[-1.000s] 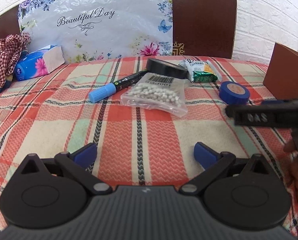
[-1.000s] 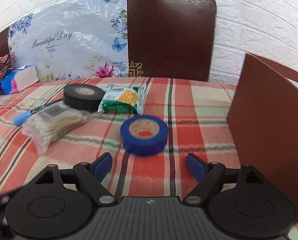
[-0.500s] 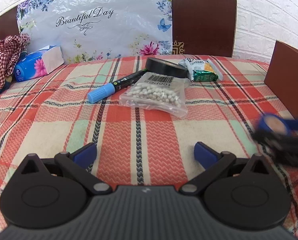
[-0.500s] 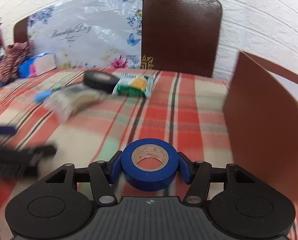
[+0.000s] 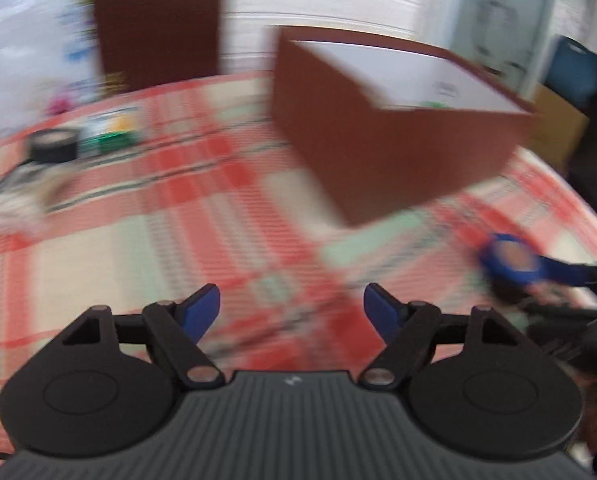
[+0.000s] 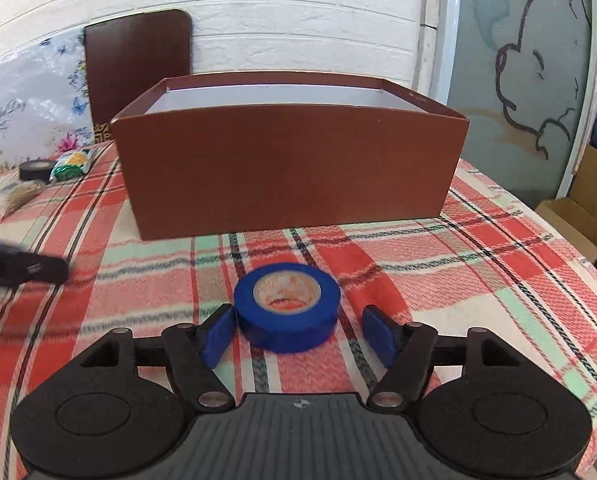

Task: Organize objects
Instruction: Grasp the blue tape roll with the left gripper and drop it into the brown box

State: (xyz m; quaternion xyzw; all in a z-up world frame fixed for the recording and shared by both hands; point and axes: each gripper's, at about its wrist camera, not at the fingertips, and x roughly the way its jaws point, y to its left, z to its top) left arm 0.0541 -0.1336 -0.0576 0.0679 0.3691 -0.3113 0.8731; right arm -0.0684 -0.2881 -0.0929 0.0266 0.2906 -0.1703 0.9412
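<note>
A blue tape roll (image 6: 286, 306) lies flat on the plaid cloth between the pads of my right gripper (image 6: 298, 334). The jaws are opening: the left pad still touches the roll and the right pad stands clear of it. Just beyond stands an open brown box (image 6: 286, 168) with a white inside. In the blurred left wrist view my left gripper (image 5: 291, 312) hovers over bare cloth with nothing between its closing jaws. There the box (image 5: 398, 152) is ahead and the blue roll (image 5: 508, 258) is at the right.
A black tape roll (image 6: 36, 170), a green snack packet (image 6: 72, 164) and a clear bag of beads (image 6: 10, 200) lie far left of the box. The left gripper's black body (image 6: 22, 268) reaches in from the left. A cardboard carton (image 6: 582, 216) stands beyond the cloth's right edge.
My right gripper closed on the blue roll, carried it right to the front of the brown box, and its jaws have now parted. My left gripper swung right toward the box and its jaws narrowed.
</note>
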